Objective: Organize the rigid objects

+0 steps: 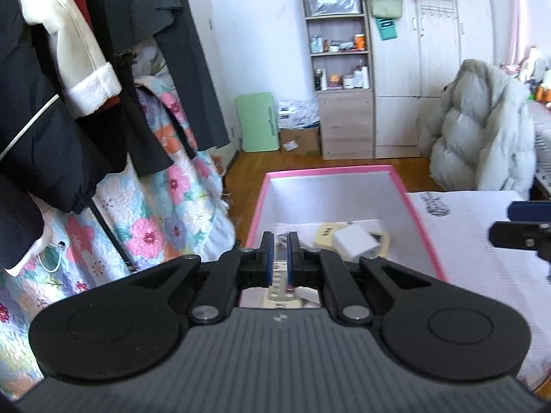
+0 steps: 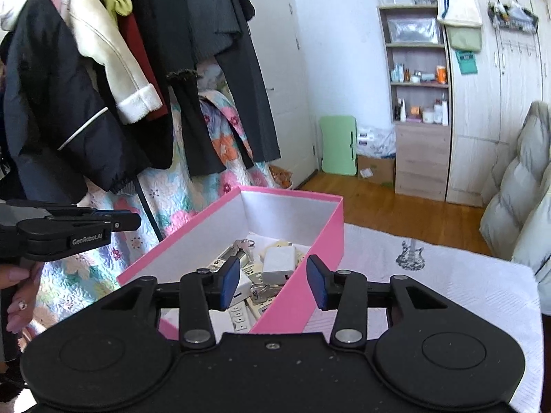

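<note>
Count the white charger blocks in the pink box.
2 visible. One white charger block lies mid-box; another sits nearer, behind the right gripper's left finger. More may be hidden in the pink box.

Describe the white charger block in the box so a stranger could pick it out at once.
Find the pink box with white inside walls, standing on the white cloth-covered table. Among the clutter in it, near the pink wall on the right, lies the white charger block. It is a plain, smooth white cuboid, unlike the metal keys behind it and the buttoned remote nearer the camera.
</note>
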`<state>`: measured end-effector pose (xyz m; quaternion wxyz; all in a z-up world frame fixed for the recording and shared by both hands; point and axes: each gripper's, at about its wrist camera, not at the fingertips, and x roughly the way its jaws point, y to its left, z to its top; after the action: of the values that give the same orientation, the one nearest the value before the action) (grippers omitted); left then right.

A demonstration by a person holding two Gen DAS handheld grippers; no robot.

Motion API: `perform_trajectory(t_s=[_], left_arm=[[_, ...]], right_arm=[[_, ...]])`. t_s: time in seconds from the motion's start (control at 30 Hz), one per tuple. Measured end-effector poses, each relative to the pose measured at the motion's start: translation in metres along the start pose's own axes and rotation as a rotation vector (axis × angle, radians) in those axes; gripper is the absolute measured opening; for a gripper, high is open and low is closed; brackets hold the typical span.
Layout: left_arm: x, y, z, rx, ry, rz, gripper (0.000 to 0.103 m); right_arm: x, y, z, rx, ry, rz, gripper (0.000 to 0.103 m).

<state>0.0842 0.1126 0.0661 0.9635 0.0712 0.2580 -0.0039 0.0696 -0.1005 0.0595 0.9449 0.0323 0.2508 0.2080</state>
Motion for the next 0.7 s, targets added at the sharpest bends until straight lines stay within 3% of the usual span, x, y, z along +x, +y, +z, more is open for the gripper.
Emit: perform_trajectory(t_s=[0.2, 0.47, 0.7], left_arm=[[-0.026, -0.015, -0.007, -0.018, -0.010, -0.051, 0.005], [-0.039, -0.030, -0.022, -0.054, 0.027, -0.086, 0.010], [-0.046, -0.036, -0.030, -0.074, 0.031, -0.076, 0.029]], right_arm=[[-0.029, 0.004, -0.005, -0.017, -0.037, -0.052, 0.053], [-0.057, -0.001, -0.016, -0.012, -0.022, -0.117, 0.056], [-0.072, -0.004, -0.029, 0.005, -0.023, -0.179, 0.068]])
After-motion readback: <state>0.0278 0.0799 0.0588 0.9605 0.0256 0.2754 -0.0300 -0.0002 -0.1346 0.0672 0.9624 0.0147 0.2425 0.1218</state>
